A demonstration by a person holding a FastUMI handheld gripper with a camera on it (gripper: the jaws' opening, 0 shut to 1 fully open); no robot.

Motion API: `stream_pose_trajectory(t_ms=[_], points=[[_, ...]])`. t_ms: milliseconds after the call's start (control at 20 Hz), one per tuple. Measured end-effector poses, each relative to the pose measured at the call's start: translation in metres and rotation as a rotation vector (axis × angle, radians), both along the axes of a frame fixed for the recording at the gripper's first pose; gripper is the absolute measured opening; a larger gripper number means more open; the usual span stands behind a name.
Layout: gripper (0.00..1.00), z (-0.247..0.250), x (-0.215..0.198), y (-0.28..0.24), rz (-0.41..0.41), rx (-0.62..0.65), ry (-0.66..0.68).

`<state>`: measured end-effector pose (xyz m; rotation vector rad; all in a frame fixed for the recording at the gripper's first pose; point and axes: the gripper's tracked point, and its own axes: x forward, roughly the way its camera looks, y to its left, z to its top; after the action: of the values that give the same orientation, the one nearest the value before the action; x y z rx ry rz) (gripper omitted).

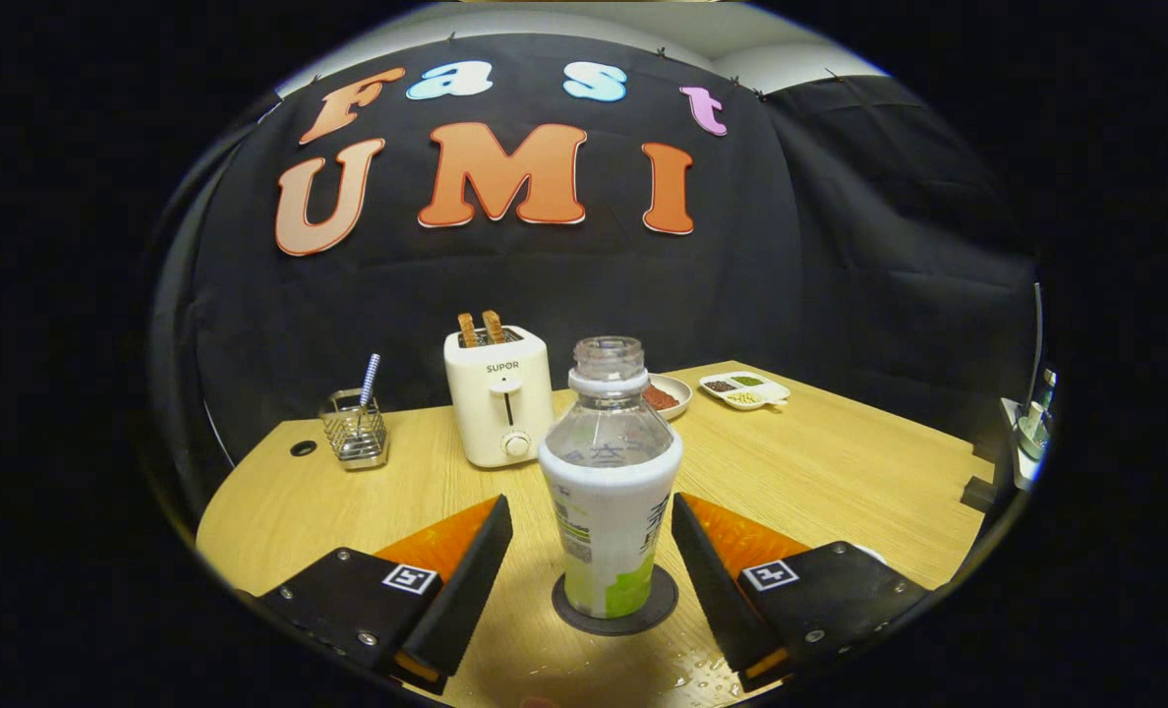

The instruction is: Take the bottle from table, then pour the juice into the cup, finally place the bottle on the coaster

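Coaster (657, 608) mostly covered by bottle (611, 492), only its rim showing. Toaster's (498, 408) right edge behind bottle. Red-filled plate (671, 393) partly behind bottle neck. Divided dish (744, 389) contents too small to identify. Tool (592, 551) finger bases cut off at bottom of frame.

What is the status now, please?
Gripper open, fingers either side of bottle, not touching. Bottle upright on coaster, cap off. Nothing in the way; drops on table near the right finger.
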<state>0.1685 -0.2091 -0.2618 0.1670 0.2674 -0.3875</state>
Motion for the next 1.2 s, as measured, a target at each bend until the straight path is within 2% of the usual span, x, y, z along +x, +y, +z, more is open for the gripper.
stream_pose_trajectory(t_ms=[200,450,550,800,1000,1200], points=[[0.97,0.043,-0.023,0.033,0.076,-0.003,-0.045],[0.97,0.132,-0.061,0.103,0.229,-0.036,-0.139],[0.97,0.168,-0.081,0.126,0.265,-0.058,-0.187],[0.97,0.219,-0.119,0.194,0.41,0.019,-0.302],[0.96,0.228,-0.139,0.206,0.425,-0.032,-0.285],[0.97,0.232,-0.145,0.214,0.426,-0.007,-0.296]])
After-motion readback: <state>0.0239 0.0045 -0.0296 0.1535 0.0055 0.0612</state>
